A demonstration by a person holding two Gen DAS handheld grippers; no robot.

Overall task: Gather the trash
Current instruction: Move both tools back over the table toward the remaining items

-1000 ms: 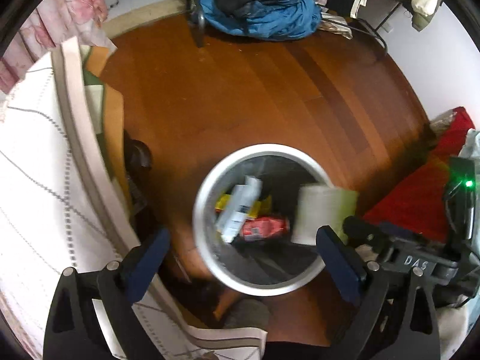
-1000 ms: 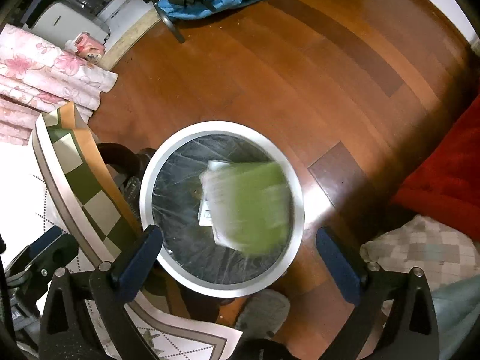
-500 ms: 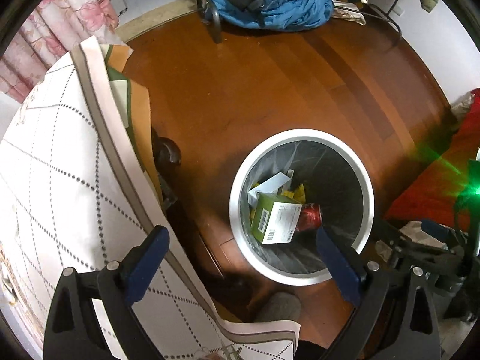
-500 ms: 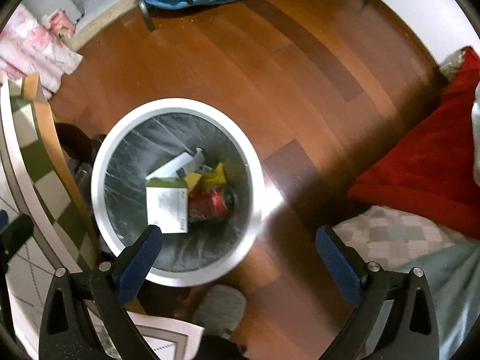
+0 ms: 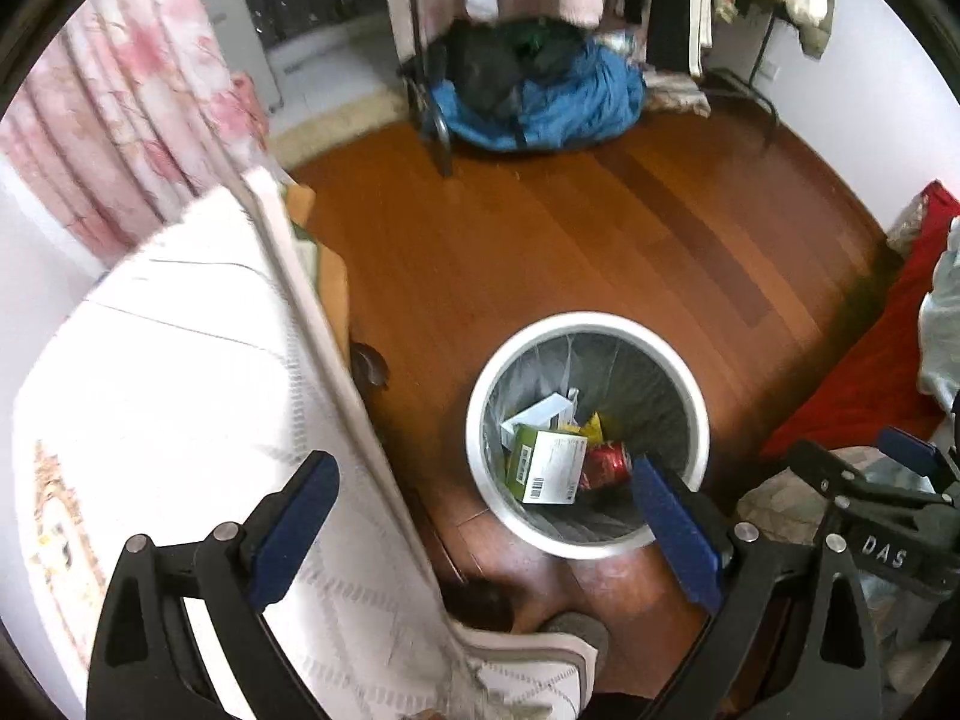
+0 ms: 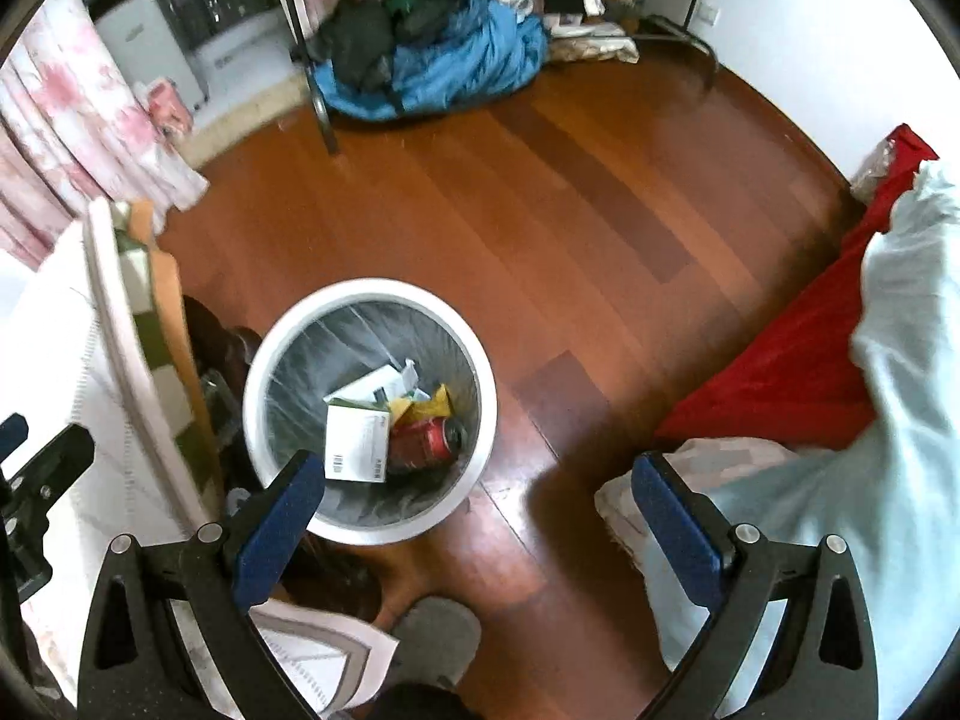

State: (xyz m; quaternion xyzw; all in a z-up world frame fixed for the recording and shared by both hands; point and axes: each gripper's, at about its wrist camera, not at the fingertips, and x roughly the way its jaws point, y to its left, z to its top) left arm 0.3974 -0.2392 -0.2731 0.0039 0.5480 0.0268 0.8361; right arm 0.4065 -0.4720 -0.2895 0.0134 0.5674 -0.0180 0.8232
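Two hand-held grippers are in view, both empty with blue-padded jaws spread wide: the left hand-held gripper [image 5: 480, 516] at the lower edge of its frame, the right hand-held gripper [image 6: 474, 504] likewise. A round white waste bin with a clear liner [image 6: 480, 360] stands on the brown wooden floor [image 6: 540, 210], lower centre of both views. Inside lie a green-and-white cardboard box [image 6: 357, 444], a red drink can [image 6: 426, 441] beside it, and a yellow wrapper [image 6: 435, 402]. A white patterned cloth [image 5: 180, 390] fills the left wrist view's left side.

White round bin [image 5: 585, 324], clear liner; inside: green-white box [image 5: 549, 465], red can [image 5: 606, 462], yellow wrapper [image 5: 591, 426].
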